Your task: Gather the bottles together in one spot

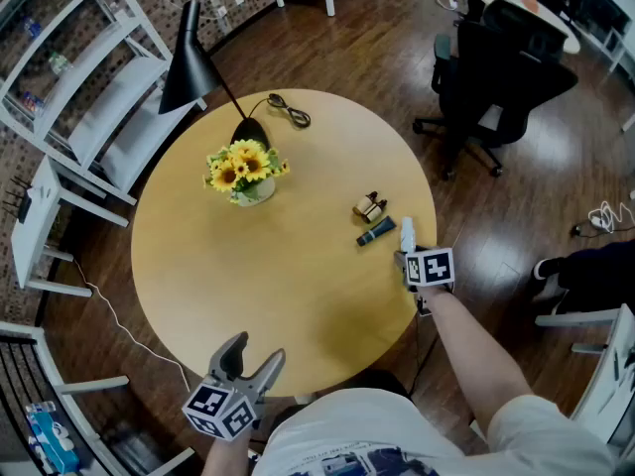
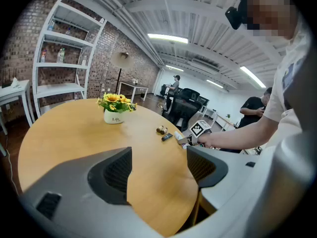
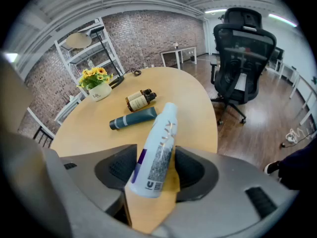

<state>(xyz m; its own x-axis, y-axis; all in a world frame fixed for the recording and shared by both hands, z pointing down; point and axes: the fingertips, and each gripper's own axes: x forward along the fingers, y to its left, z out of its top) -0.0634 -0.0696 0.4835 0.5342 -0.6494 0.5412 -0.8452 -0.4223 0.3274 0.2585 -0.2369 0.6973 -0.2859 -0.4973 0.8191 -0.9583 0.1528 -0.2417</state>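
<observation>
Two things could go wrong, I judge, both with the white bottle (image 3: 157, 150) between the jaws of the right gripper (image 3: 156, 168). Those jaws stand spread wide on either side of it. One pad lies close against the bottle, while a sliver of table (image 1: 298, 296) shows beside the other, so I read it as not pinched.

First, the bottle lies well apart from the sunflower vase (image 1: 244, 172), at the table rim on the side farthest from that vase. A lopsided close could nudge the round body and roll it over the rim.

Second, the pads sit near the base, so most of the smooth bottle reaches out past them. A light pinch might let the cap end droop or swivel. It could then knock the dark tube (image 1: 376, 231) or the pair of brown bottles (image 1: 369, 207), which lie just vase-ward of it.

The bottle's long axis runs roughly along the jaws, skewed a little. Its base is toward the gripper, and its cap points away, past the tube and to one side of the vase. Whether it rests flat on the wood I cannot tell.

The left gripper (image 2: 158, 170) has its jaws wide apart with nothing between them, over the near rim, far from the vase
</observation>
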